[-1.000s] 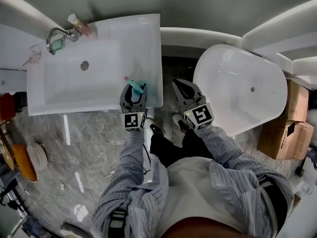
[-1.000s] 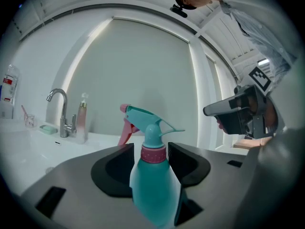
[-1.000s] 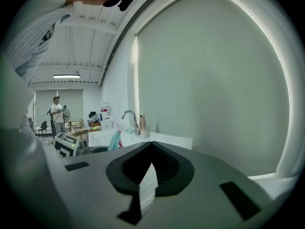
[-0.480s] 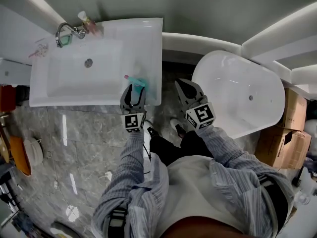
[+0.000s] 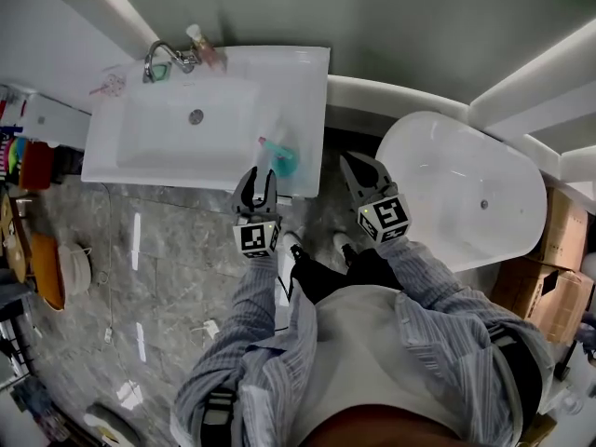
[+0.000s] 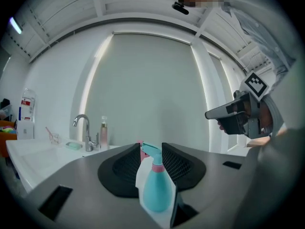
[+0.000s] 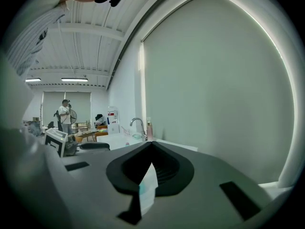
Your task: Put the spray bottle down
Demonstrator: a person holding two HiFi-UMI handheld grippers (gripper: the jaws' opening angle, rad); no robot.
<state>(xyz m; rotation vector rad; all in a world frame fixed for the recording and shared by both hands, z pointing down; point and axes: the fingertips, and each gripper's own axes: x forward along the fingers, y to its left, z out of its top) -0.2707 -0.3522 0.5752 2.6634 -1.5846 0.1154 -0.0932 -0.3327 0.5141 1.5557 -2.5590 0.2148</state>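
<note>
One white bathtub [image 5: 466,194] is standing at the right, and one white counter [image 5: 307,82] with one basin [image 5: 177,128] is standing at the left, against a plain grey-green wall. Grey marble floor [image 5: 168,250] is lying under both. Two cardboard boxes [image 5: 559,240] are sitting beyond the bathtub.

The person is holding two tools. The left hand-held gripper [image 5: 260,180] is pointing at the near right corner of the counter. Its jaws are spread and are closing, with nothing pinched. In the left gripper view the bottle is showing between them, but they are not touching it. The right hand-held gripper [image 5: 351,163] is hanging over the floor between counter and bathtub, its jaws pressed together and holding nothing.

One faucet [image 5: 160,56] is rising at the far edge of the basin, with one slim pink bottle [image 5: 203,47] just beside it.

One teal spray bottle [image 5: 281,160] is standing on the counter near its right front corner, just ahead of the left jaws. Its long axis is running upright, and its nozzle is pointing toward the basin side.
</note>
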